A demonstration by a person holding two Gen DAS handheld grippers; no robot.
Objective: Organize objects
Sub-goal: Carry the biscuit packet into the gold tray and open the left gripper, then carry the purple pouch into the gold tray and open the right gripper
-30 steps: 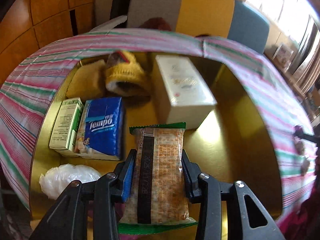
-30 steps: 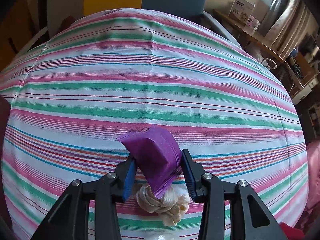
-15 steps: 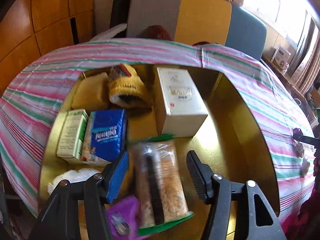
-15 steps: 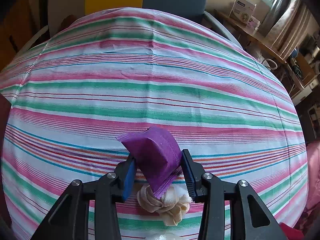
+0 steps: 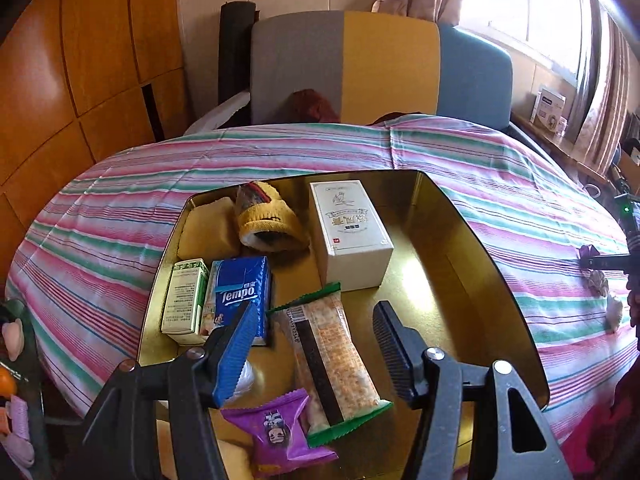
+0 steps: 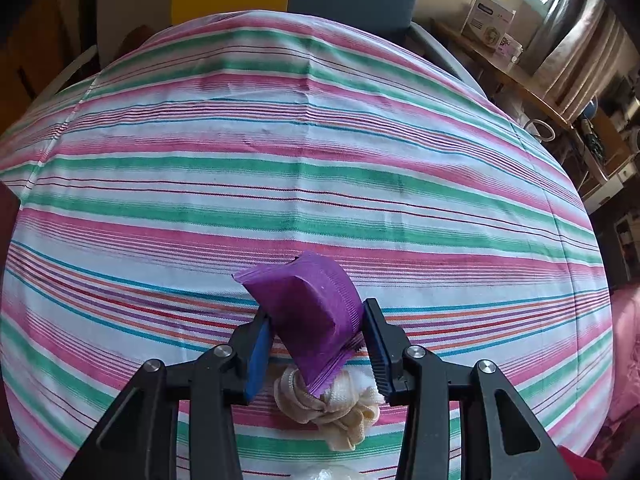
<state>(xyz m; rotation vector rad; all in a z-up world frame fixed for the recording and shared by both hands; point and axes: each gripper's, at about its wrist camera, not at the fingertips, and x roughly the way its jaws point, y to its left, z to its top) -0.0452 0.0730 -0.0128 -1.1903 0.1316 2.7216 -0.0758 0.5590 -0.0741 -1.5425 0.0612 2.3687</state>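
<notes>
My left gripper is open and empty above the near part of a gold tray. An orange snack bar with green ends lies in the tray between and below its fingers. A purple packet lies just nearer. The tray also holds a blue Tempo tissue pack, a green-white carton, a white box, a yellow knitted item and a yellow sponge. My right gripper is shut on a purple packet over the striped cloth, above a cream scrunchie.
The tray sits on a striped tablecloth. A grey, yellow and blue chair back stands behind the table. A white plastic bag lies at the tray's near left. Small pink items sit at the far left edge.
My left gripper opened and let go of the snack bar, which now lies in the tray. The gripper pulled back and up. My right gripper kept still with its purple packet.
</notes>
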